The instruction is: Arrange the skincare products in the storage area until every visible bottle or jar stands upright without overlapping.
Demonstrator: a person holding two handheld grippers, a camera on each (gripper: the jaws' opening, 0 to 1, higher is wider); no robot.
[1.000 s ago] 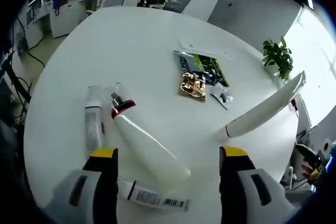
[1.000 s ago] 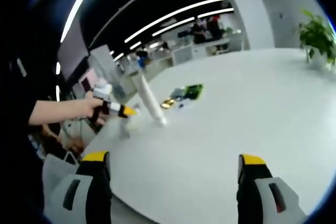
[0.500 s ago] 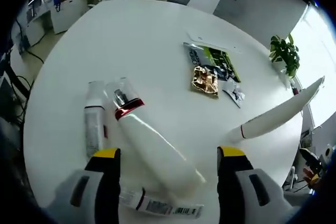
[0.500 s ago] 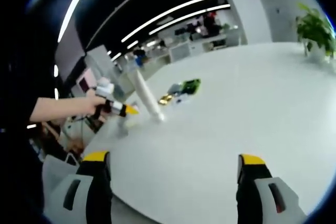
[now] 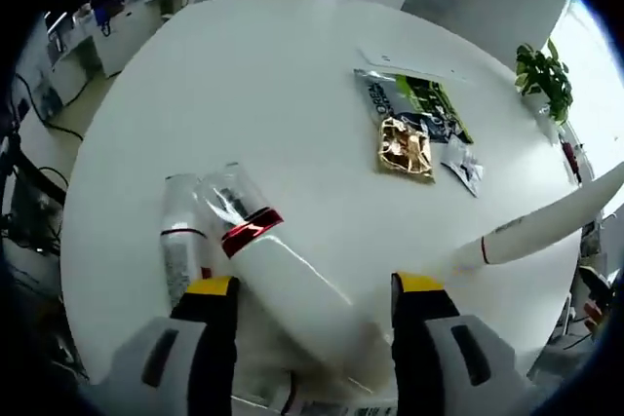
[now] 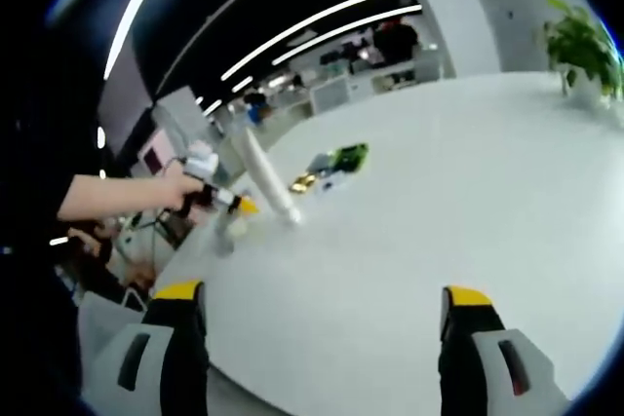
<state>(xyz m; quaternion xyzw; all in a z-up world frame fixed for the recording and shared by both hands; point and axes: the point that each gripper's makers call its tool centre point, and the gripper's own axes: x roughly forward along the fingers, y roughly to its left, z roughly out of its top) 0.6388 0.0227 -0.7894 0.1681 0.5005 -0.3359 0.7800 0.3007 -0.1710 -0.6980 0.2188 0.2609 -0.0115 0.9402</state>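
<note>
— Where's my left claw point(image 5: 312, 304)?

— Spread wide over the big white bottle point(image 5: 292, 284) lying flat between its jaws on the counter point(image 5: 244, 94); the smaller tube point(image 5: 178, 241) lies just left.

— The risk?

— It's round; I'd judge a skewed pinch rolls it off the edge. My right claw point(image 6: 314, 323) gapes empty; the upright tube point(image 6: 268, 180) stands far ahead.

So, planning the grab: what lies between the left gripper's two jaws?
In the left gripper view, the lying white bottle with the red band runs between the open left gripper's jaws.
</note>
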